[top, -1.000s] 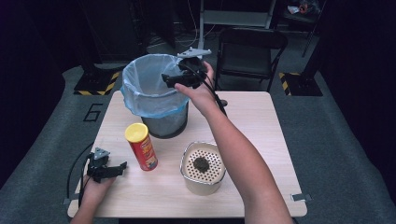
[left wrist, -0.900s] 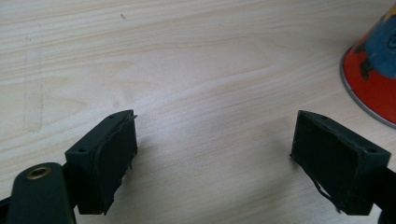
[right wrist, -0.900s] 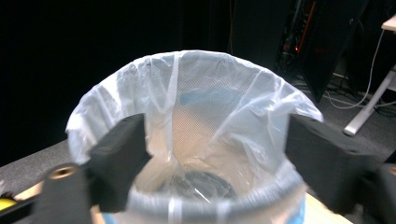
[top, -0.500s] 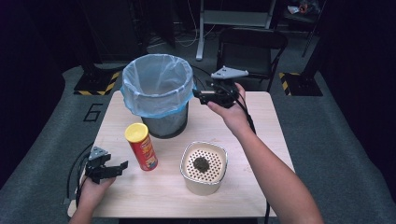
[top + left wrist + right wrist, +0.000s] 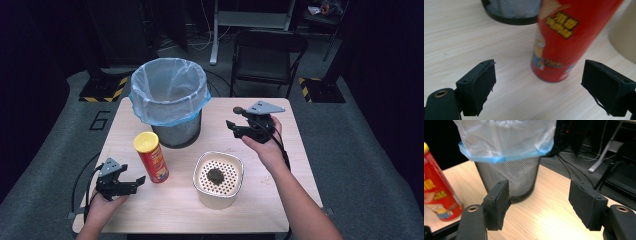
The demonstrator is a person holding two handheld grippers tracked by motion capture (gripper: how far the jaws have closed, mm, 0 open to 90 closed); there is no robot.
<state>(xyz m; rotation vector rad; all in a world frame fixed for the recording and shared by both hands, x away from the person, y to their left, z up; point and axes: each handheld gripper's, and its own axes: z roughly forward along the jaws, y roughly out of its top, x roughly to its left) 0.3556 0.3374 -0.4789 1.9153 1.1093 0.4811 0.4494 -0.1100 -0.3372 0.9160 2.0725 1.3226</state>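
The red chip can point(image 5: 151, 159) stands upright on the table point(image 5: 280, 200), between the mesh waste bin point(image 5: 172, 107) behind it and the near edge, with the white perforated container point(image 5: 218, 177) off to one side. In the left gripper view the can point(image 5: 564, 42) is framed between the two black jaws, a little beyond their tips and not touched by either. The left gripper point(image 5: 131, 184) is held wide open and empty, just beside the can's foot. The step in hand is judged to be a grasp of the can for the lined bin. A good grip would be gained if the jaws were carried forward until the can's body lies squarely between the pads, somewhat above the base, and only then closed. The can should be kept upright while it is closed upon, since a tall narrow tube is easily toppled by one pad arriving first. The right gripper point(image 5: 239, 129) is held above the far right part of the table, its jaws spread wide with nothing between them, facing the bin point(image 5: 509, 157); it is best kept clear of the path to the bin's mouth.
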